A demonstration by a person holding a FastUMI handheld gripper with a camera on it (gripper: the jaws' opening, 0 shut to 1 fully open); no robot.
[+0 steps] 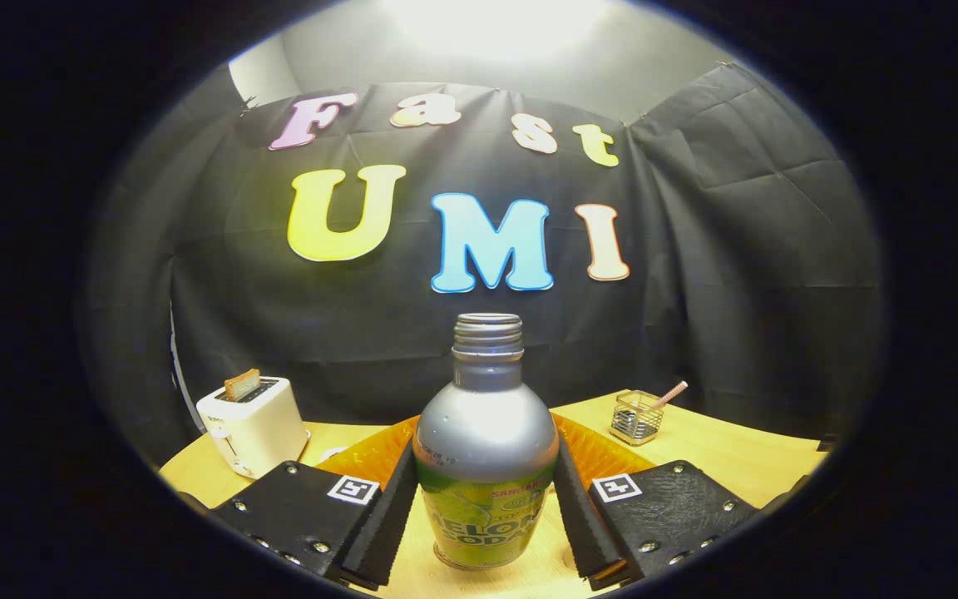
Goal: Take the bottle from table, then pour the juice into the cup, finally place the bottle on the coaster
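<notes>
Silver-shouldered bottle (485,466) upright between the tool (486,516) fingers, both pads pressed against its sides, standing on wooden table (728,453)

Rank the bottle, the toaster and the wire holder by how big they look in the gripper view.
1. bottle, between the gripper fingers; nearness inflates it.
2. toaster, beyond them.
3. wire holder, smallest, also far off.

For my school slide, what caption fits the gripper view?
Gripper fingers close around an upright bottle on the table.
</notes>
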